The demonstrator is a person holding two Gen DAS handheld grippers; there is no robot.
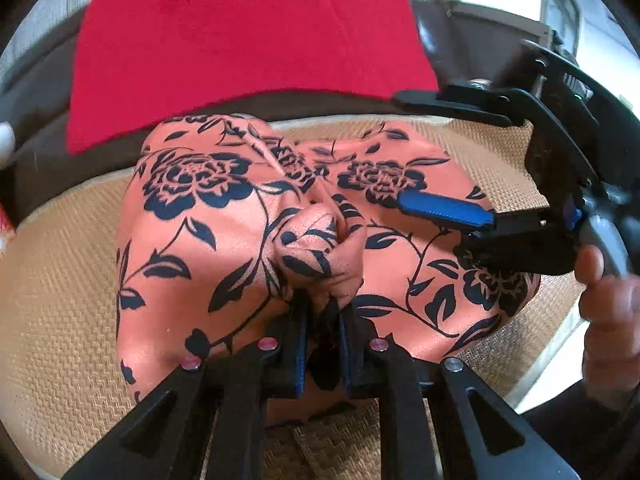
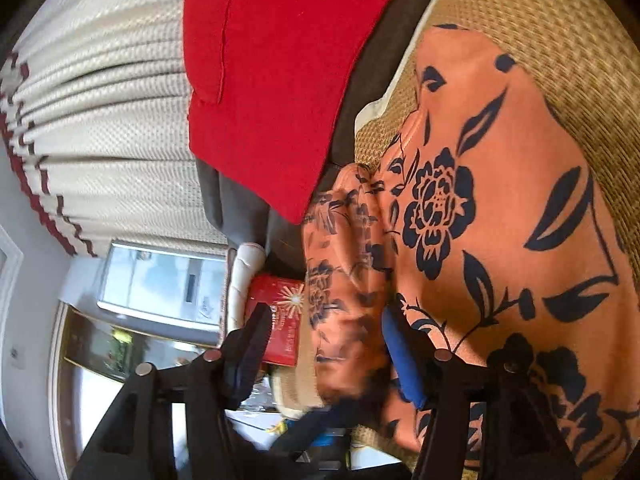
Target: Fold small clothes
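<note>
The left tool (image 1: 322, 312) has its two jaws drawn nearly together on a bunched-up fold of the orange floral garment (image 1: 208, 216), and the cloth puckers into a knot just ahead of the pads. The right tool (image 1: 452, 156) comes in from the side with its jaws standing apart; its blue pad (image 1: 444, 209) lies flat over the cloth, the other finger well clear above, and nothing is pinched between them. A hand (image 1: 608, 300) grips that tool's handle.

The garment itself lies spread on a woven straw-coloured mat (image 1: 60, 280), with its middle gathered into soft ridges. Beyond it a red cloth (image 1: 240, 52) drapes over the dark seat back (image 1: 40, 92). From the right tool's own view a pale curtain (image 2: 112, 128) and a red box (image 2: 276, 320) show further off.

The fabric looks thin, light and quite limp, with a slight sheen, so I judge it will slide over itself and sag wherever it is not supported. It will not hold a crease by its own stiffness. The better places to take hold seem to be an edge or corner through a single layer, with the second tool pinning or lifting the opposite edge so the fold lies flat, not in a lump.
</note>
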